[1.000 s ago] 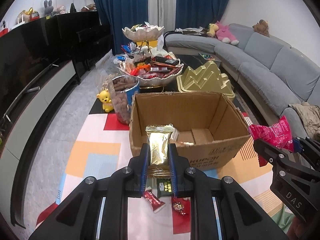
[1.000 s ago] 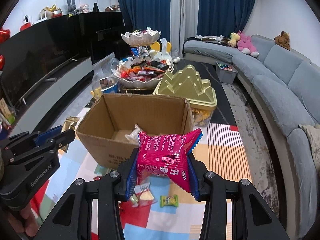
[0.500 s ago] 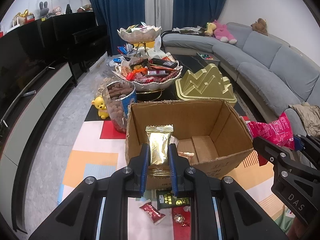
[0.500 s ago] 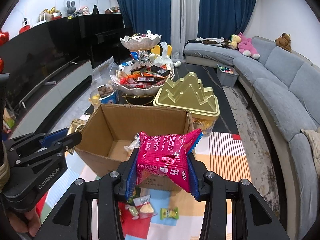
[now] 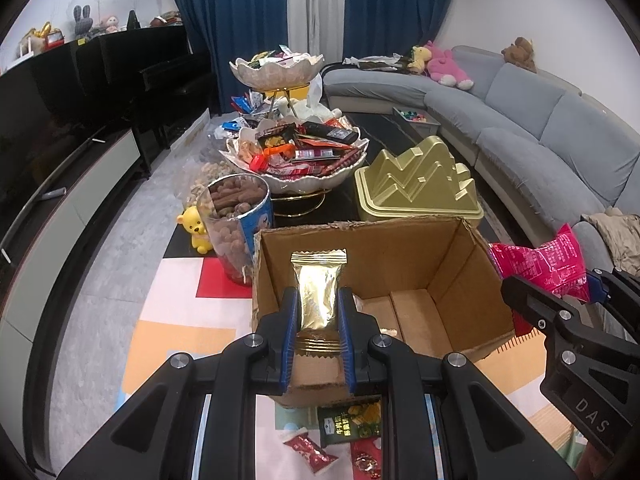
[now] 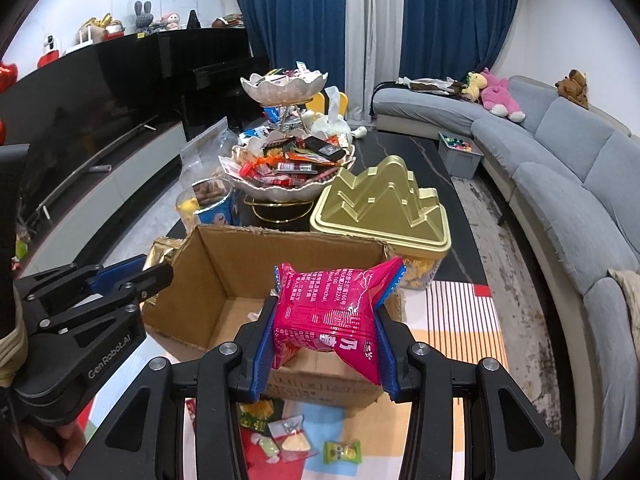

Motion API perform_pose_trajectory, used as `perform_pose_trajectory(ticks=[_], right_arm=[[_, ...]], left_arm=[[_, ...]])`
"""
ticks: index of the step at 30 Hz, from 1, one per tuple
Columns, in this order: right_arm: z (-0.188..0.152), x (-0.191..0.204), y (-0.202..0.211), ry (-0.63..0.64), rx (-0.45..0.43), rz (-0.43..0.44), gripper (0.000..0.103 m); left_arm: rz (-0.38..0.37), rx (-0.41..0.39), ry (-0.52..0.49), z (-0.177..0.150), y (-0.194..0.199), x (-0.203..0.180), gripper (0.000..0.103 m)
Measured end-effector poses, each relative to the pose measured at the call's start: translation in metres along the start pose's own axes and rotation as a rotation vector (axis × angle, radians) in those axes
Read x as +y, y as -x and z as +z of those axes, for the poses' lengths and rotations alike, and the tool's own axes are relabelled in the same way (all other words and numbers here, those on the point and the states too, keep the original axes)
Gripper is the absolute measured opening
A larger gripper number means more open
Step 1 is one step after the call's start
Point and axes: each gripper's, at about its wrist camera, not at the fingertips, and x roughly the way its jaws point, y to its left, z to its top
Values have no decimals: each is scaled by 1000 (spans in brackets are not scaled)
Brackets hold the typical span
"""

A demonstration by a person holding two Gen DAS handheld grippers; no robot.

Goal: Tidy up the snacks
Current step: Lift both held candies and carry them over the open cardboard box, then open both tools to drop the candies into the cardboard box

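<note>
Two handheld grippers hover over the near edge of an open cardboard box (image 5: pixel 420 256) on a colourful mat. The left gripper (image 5: pixel 318 320) pinches a slim gold snack packet (image 5: pixel 319 292) upright between narrow jaws. The right gripper (image 6: pixel 325 344) clamps a puffy pink snack bag (image 6: pixel 334 312) (held sideways) in wider jaws. Small wrapped sweets (image 6: pixel 286 438) lie on the mat nearer than the box; a tiered snack bowl (image 5: pixel 300 168) and gold tin (image 5: pixel 416 184) sit beyond it
</note>
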Motion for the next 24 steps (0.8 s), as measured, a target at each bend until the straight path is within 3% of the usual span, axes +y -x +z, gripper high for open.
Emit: perform_pose_trajectory(ticks=[20,22,24], right_arm=[[10,6,-24,29,34,11,45],[9,6,-25,33,36,11,48],[9,5,-25,34,35,-1,56]], left_arm=[[-21,41,10,1,-25,3,21],[-22,44,14,0,-25,3,27],[-14,40,15,0,-23,3,41]])
